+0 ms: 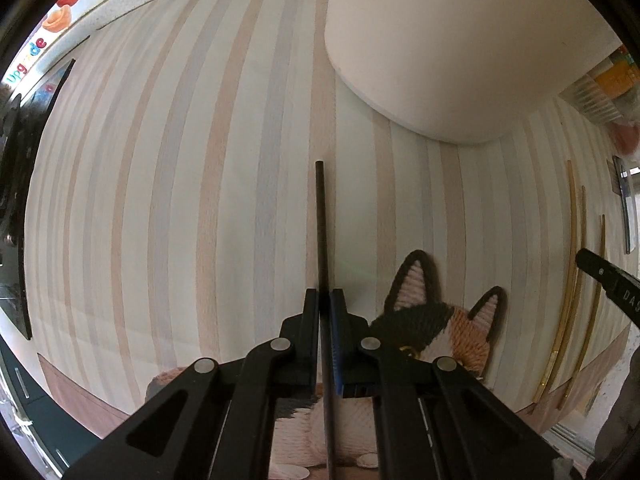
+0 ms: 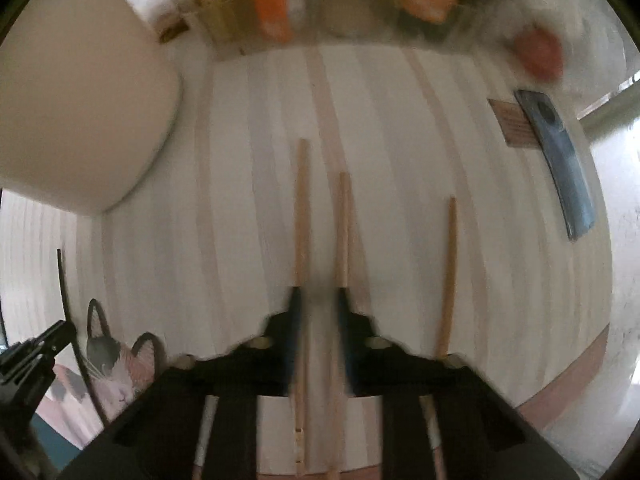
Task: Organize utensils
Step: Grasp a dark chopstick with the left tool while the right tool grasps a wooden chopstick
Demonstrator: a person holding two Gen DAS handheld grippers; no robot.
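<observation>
My left gripper (image 1: 325, 300) jaws pinch the black chopstick (image 1: 321, 216); right gripper (image 2: 318, 304) jaws blurred, apparently straddling wooden chopsticks (image 2: 302, 216). I'd lift level.

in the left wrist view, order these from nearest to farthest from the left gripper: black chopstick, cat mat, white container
1. black chopstick, pinched between the left gripper fingers
2. cat mat, just right
3. white container, far up right
</observation>
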